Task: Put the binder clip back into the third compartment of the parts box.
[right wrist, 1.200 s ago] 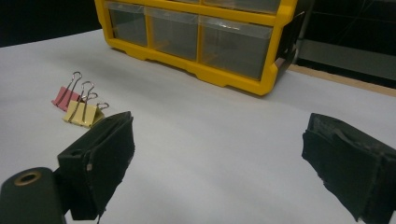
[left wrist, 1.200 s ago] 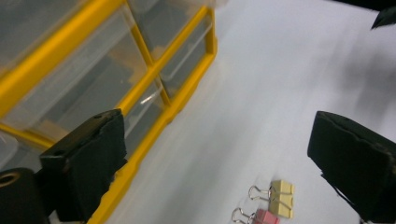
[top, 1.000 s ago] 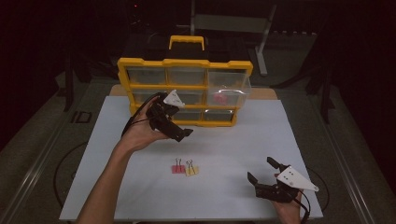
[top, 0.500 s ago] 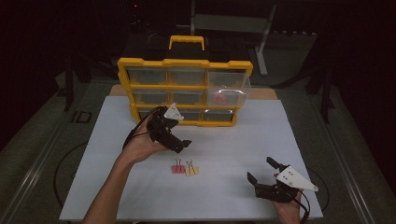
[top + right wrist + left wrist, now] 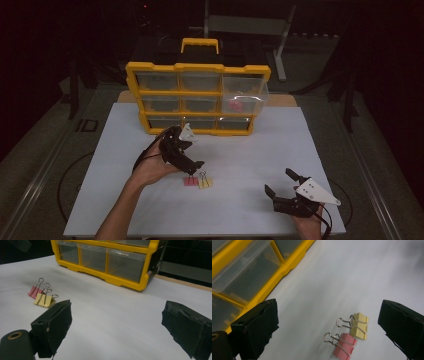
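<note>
A pink binder clip (image 5: 190,181) and a yellow binder clip (image 5: 204,181) lie side by side on the white table top, near its middle front. My left gripper (image 5: 187,161) hovers just above and behind them, open and holding nothing. In the left gripper view the pink clip (image 5: 344,345) and the yellow clip (image 5: 359,326) lie on the table between the wide-apart jaws. My right gripper (image 5: 278,181) rests open and holding nothing at the front right. From the right gripper view the pink clip (image 5: 33,291) and yellow clip (image 5: 45,300) sit far left.
A yellow drawer organizer (image 5: 197,67) with clear drawers stands at the back of the table (image 5: 300,150). Its middle right drawer (image 5: 242,102) is pulled out and holds pink items. The organizer's lower edge (image 5: 274,277) is close to my left gripper.
My left gripper has come away from the organizer, down and toward the person, and now hangs over the two clips. The right gripper has stayed still.
</note>
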The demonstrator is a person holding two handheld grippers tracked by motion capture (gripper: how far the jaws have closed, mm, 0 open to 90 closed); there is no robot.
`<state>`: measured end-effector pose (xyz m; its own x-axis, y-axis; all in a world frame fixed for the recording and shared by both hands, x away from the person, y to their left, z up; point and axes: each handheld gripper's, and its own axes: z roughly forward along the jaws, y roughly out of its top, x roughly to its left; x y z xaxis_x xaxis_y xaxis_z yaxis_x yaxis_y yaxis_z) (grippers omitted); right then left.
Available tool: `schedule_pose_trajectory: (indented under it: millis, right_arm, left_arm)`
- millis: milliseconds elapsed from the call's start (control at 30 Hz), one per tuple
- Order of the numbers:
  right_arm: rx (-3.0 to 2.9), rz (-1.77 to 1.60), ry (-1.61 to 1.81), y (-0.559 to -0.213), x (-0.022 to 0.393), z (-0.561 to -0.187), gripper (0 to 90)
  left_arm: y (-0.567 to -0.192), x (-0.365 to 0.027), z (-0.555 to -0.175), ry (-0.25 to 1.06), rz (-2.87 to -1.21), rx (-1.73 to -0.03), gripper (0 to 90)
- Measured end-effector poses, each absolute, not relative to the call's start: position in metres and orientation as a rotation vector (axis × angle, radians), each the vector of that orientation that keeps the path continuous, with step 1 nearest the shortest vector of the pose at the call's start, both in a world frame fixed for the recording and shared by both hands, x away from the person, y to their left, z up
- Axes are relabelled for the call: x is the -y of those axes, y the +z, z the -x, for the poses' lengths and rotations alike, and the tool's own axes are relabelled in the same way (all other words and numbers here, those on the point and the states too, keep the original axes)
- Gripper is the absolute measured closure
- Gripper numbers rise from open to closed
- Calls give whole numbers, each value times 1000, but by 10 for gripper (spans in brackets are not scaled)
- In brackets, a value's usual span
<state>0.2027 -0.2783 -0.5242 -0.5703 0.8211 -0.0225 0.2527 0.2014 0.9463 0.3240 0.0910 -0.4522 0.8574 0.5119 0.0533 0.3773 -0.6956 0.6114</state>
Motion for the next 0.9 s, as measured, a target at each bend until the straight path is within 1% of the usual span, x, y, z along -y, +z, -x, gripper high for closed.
schedule_pose_trajectory:
  millis: [200, 633, 900]
  right_arm:
    - [-1942, -997, 1372, -524, 278, -203, 88]
    - [-1942, -998, 1371, -524, 278, -202, 88]
    - [-1943, -997, 1369, -524, 278, -202, 88]
  left_arm:
    - [-462, -88, -321, 270, -2430, -637, 49]
    - [-479, -82, -316, 247, -2477, -612, 125]
    - [-483, -79, -316, 239, -2496, -601, 197]
